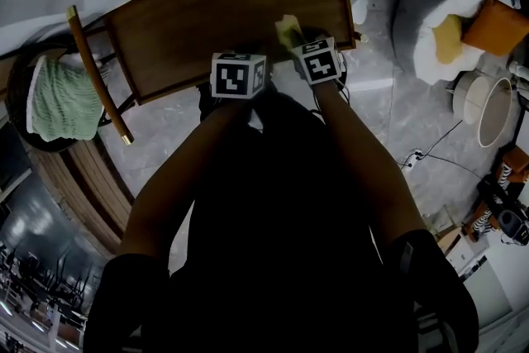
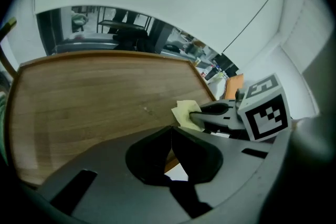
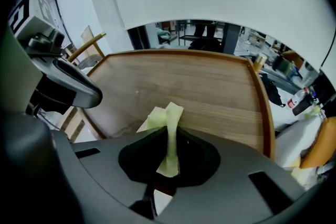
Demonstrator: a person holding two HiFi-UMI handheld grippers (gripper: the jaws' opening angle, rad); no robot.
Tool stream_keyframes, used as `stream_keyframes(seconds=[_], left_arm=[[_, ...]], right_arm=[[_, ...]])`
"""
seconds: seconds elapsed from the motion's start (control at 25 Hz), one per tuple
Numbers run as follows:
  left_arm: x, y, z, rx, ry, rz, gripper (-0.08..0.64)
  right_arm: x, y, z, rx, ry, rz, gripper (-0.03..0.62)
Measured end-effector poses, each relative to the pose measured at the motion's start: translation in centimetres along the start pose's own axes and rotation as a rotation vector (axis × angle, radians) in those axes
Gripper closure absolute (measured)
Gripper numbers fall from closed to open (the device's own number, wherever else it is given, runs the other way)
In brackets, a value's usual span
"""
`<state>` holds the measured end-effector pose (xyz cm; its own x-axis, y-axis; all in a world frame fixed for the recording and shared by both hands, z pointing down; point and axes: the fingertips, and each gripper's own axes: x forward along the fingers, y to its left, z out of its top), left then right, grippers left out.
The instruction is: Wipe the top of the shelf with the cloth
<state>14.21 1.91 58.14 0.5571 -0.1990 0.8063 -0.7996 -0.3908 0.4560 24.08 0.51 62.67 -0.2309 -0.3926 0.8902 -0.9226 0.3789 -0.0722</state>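
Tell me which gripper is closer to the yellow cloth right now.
Right. The right gripper has its jaws shut on the cloth at the shelf edge; the left gripper sits just left of it, shut and empty.

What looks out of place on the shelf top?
Nothing stands out. The shelf top shows no spill or damage; the cloth is pinched in the right tool at its near edge; the left tool is shut, empty.
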Motion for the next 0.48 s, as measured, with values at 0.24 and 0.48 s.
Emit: stream_keyframes(seconds=[0.24, 0.48], left_arm=[[1.2, -1.2, -0.2, -0.013, 0.005, -0.011, 0.548], [1.6, -2.2, -0.5, 0.009, 0.015, -0.028, 0.548]], right_arm=[[-1.4, -4.6, -1.3, 0.020, -0.008, -0.091, 0.549], [-3.3, -9.1, -3.1, 0.091, -0.013, -0.222, 0.549]])
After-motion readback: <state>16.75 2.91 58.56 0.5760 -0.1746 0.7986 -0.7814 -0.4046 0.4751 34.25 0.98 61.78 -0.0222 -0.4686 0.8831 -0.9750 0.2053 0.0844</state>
